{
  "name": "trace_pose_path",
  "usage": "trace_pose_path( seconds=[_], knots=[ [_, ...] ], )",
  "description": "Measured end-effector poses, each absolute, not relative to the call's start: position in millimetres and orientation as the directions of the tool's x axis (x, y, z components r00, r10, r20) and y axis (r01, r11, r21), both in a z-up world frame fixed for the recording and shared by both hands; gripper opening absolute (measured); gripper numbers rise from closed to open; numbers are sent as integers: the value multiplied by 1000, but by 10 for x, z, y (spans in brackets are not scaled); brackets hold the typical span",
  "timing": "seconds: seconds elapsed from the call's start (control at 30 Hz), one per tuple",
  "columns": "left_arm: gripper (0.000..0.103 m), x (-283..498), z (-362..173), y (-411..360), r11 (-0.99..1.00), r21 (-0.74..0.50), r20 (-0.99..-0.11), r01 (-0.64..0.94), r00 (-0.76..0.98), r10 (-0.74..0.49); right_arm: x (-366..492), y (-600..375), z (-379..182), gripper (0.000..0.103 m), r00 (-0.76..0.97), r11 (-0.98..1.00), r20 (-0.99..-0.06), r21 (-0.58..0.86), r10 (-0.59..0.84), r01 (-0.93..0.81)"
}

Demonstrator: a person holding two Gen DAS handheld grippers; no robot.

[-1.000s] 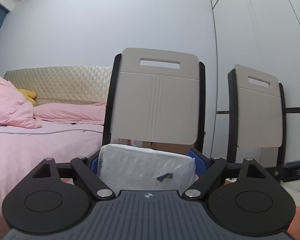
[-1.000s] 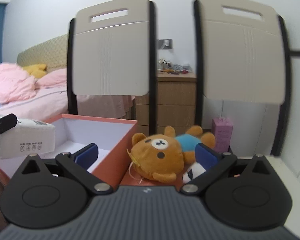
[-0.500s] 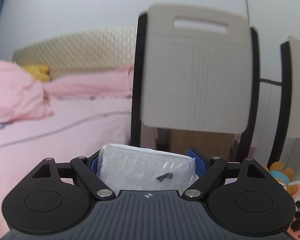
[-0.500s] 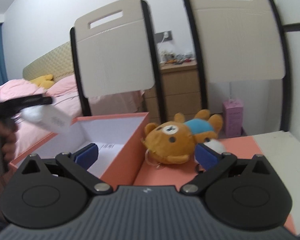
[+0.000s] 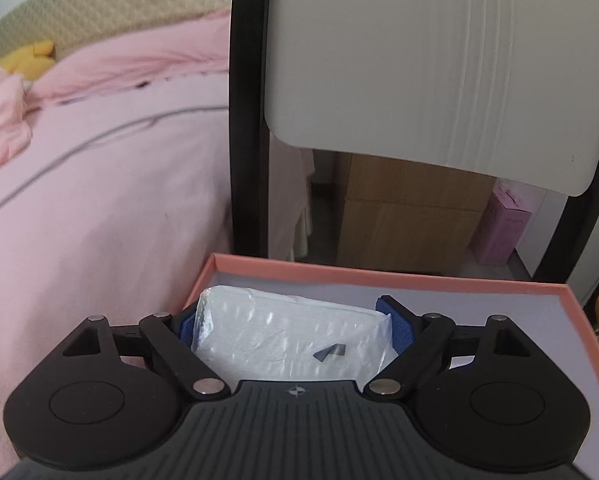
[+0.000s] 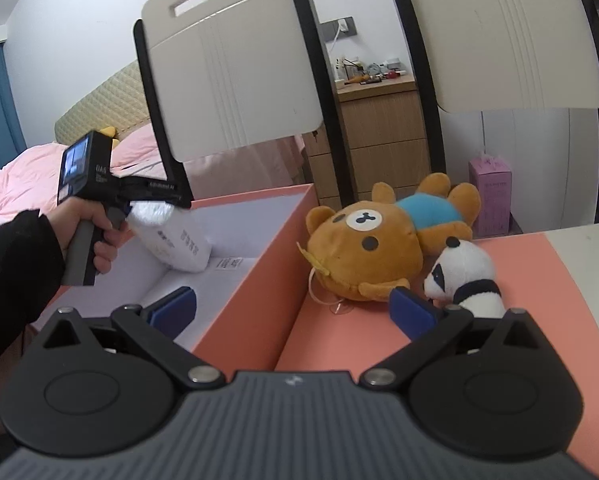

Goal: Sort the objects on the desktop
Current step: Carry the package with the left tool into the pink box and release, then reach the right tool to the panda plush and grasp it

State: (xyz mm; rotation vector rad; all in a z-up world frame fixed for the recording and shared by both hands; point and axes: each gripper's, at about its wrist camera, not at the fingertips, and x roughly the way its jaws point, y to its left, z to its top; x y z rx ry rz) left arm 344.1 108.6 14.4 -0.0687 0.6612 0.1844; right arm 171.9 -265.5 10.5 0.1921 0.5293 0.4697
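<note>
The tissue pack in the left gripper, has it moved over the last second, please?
Yes. Held by the left gripper, the tissue pack has gone forward and down into the orange box.

- The left wrist camera is sitting right behind its own fingers, looking down and forward, very near the pink box at 12 o'clock.
- The right wrist camera is looking from farther back, with the same pink box at 10 o'clock.
- Both are seeing the box and the chair back.

The tissue pack hides the box floor under it. The print on the pack is too small to read. The panda toy is partly behind the right gripper.
</note>
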Motion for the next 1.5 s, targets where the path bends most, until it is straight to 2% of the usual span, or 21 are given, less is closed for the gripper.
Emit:
trace_pose_path(
  seconds=[0.23,0.5,0.83,1.03,1.13,1.27,1.4,1.5],
  knots=[
    [96,3295,339,1153,986,-22,-632,-166,766,115,1772,-2645,96,103,776,891,-443,288,450,-352],
    [97,2631,567,1059,991,-57,-588,-125,806,68,1688,-2567,199,103,795,889,-408,294,449,-351],
    [98,1481,657,679,995,-2,-427,-103,900,93,1379,-2313,305,103,823,897,-359,221,441,-383],
    [101,808,473,541,997,-19,-317,-71,946,62,1154,-2214,259,103,849,907,-322,194,419,-374],
    [102,628,335,485,999,0,-310,-44,950,41,1022,-2204,206,103,868,913,-287,179,404,-366],
    [103,516,292,421,998,57,-247,-21,968,34,900,-2235,92,103,887,918,-263,233,378,-322],
    [103,472,217,481,1000,12,-219,19,976,-16,831,-2199,18,103,917,937,-242,230,318,-265],
    [103,497,182,562,1000,-18,-230,-17,973,12,823,-2197,-2,103,939,934,-187,268,289,-234]
  ],
)
